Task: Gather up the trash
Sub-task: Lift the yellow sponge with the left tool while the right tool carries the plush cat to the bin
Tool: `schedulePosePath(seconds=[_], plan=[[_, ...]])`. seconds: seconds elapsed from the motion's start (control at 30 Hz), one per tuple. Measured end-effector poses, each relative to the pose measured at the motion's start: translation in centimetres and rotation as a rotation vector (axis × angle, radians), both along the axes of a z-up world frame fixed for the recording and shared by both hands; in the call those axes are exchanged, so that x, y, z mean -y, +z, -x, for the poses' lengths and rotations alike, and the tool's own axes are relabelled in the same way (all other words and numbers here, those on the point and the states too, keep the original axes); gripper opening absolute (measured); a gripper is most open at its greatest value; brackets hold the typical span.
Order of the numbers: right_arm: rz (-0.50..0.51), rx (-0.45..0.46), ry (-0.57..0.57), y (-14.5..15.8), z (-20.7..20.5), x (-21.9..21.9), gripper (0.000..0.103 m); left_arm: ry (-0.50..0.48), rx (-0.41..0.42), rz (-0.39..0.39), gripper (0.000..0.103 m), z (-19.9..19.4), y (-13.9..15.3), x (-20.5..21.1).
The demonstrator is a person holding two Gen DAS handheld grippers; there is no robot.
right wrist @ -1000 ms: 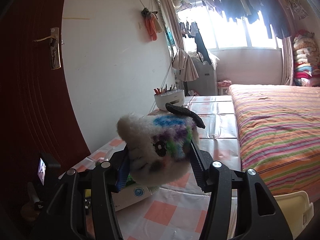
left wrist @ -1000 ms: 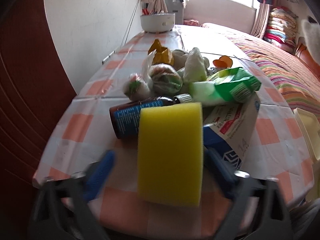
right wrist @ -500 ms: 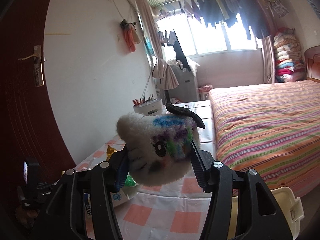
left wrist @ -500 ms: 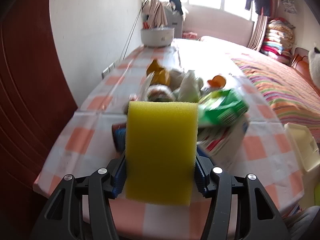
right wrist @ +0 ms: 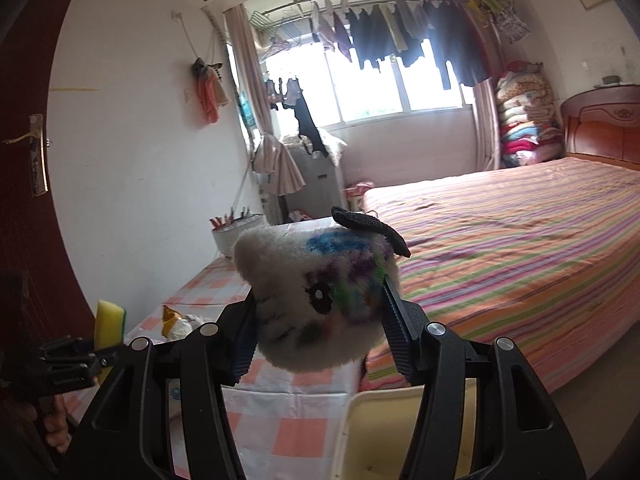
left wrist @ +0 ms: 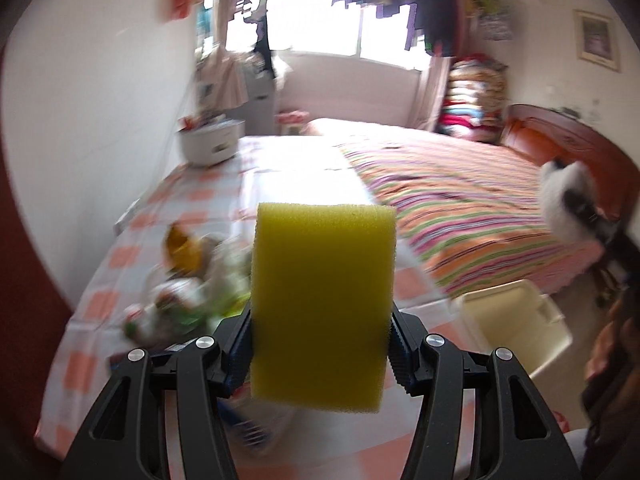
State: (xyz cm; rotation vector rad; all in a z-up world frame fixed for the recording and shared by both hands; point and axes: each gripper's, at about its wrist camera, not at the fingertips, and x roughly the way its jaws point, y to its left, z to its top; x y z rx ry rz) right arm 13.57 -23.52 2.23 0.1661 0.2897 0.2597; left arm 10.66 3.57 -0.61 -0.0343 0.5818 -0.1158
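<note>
My left gripper is shut on a yellow sponge, held upright above the checked table. Below it on the table lies a blurred pile of trash: bags, wrappers and a yellow scrap. My right gripper is shut on a white fluffy plush toy with coloured patches and a black ear. In the right wrist view the sponge and the left gripper show at the far left; in the left wrist view the plush toy shows at the far right.
A cream plastic bin stands on the floor between table and striped bed; its rim lies just under the right gripper. A white pot sits at the table's far end. A dark red door is on the left.
The left gripper closed on the sponge, lifted it off the table and swung right, so the trash pile dropped in view. The right gripper carried the plush toy rightward, over the bin's rim.
</note>
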Motion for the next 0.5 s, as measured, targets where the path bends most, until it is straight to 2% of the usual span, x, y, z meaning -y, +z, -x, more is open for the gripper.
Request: schedulePosePath(seconds=[0.3, 0.5], plan=[[0.024, -0.048, -0.125, -1.8, 1.3, 3.6, 0.054, -0.267, 0.058, 0.043, 0.054, -0.6, 3.0, 8.4], [0.018, -0.122, -0.202, -3.9, 1.7, 6.9, 0.054, -0.418, 0.013, 0.112, 0.054, -1.8, 2.7, 12.5]])
